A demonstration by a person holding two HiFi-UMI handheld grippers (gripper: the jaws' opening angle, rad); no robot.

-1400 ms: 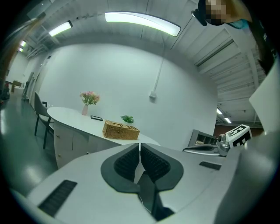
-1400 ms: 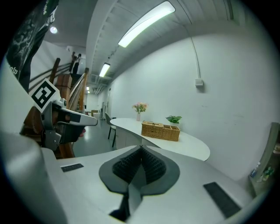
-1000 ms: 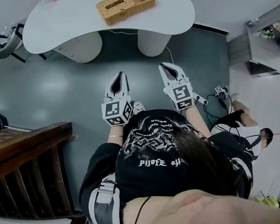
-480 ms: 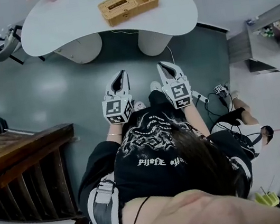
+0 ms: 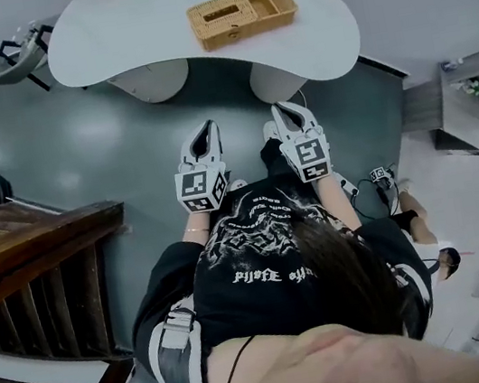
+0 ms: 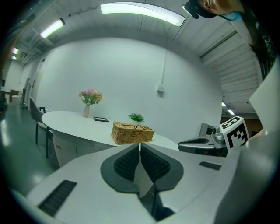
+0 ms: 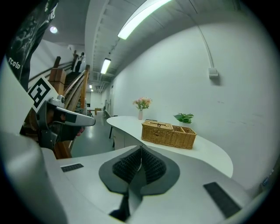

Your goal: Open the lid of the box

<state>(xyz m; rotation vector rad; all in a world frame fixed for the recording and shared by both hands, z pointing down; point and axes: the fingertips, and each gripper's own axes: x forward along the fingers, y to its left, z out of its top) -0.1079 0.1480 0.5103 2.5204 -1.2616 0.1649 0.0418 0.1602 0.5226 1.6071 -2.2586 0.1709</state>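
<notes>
A woven wicker box (image 5: 241, 14) stands on the white curved table (image 5: 139, 38); its left part has a shut lid with a small loop, its right part is an open compartment. Both grippers hang over the grey floor in front of the person, well short of the table. My left gripper (image 5: 206, 128) is shut and holds nothing. My right gripper (image 5: 285, 109), beside it, is shut and holds nothing too. The box (image 6: 132, 132) lies straight ahead beyond the left gripper (image 6: 140, 145). From the right gripper (image 7: 141, 148), the box (image 7: 168, 134) sits ahead and a little to the right.
On the table stand a vase of pink flowers (image 6: 89, 98), a small picture frame (image 6: 100, 119) and a green plant (image 6: 137, 117). A chair (image 5: 13, 53) is at the table's left end. A wooden stair railing (image 5: 39, 253) is on the left, and cables (image 5: 375, 180) lie on the floor at right.
The table and the box have shifted right and lower in the head view as the person steps towards them. Both grippers stay shut and side by side.
</notes>
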